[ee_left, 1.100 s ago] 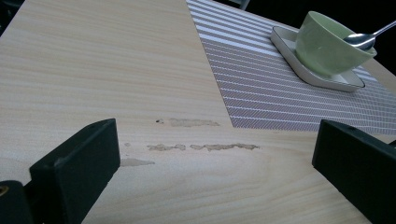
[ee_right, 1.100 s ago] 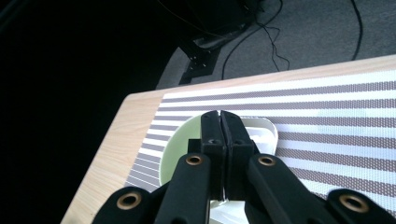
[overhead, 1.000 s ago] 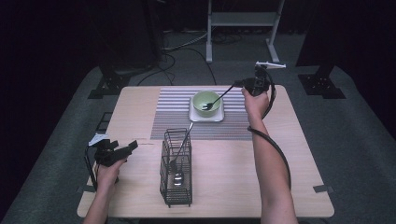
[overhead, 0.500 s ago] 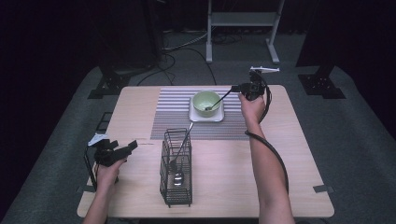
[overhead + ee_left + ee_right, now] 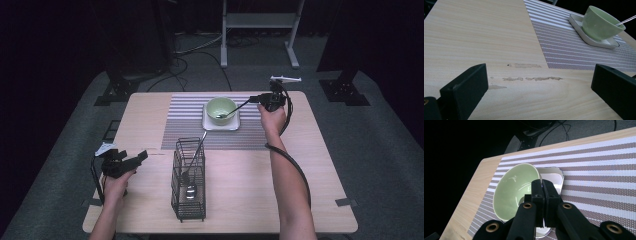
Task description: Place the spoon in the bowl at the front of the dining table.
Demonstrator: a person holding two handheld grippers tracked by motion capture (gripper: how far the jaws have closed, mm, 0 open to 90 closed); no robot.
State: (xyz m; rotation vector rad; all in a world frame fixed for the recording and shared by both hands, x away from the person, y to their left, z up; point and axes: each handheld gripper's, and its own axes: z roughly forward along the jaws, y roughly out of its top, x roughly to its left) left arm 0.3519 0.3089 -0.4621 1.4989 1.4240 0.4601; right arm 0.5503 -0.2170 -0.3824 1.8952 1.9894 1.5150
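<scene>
Your right gripper [image 5: 261, 99], at the far side of the table [image 5: 320, 165], pinches the handle of a spoon [image 5: 231, 111] whose head lies inside the green bowl [image 5: 221, 107] on its white tray [image 5: 220, 124], over the striped mat [image 5: 260, 135]. The step in hand looks like setting the spoon into the bowl, or stirring with it. Next would be letting go cleanly, without tipping the bowl. Your left gripper [image 5: 131, 160] rests near the table's left edge, jaws spread and empty. The high view takes in the wire basket [image 5: 189, 200] holding more cutlery [image 5: 190, 175]; the right gripper view offers the bowl's glossy inside beyond jaws pressed tight.
</scene>
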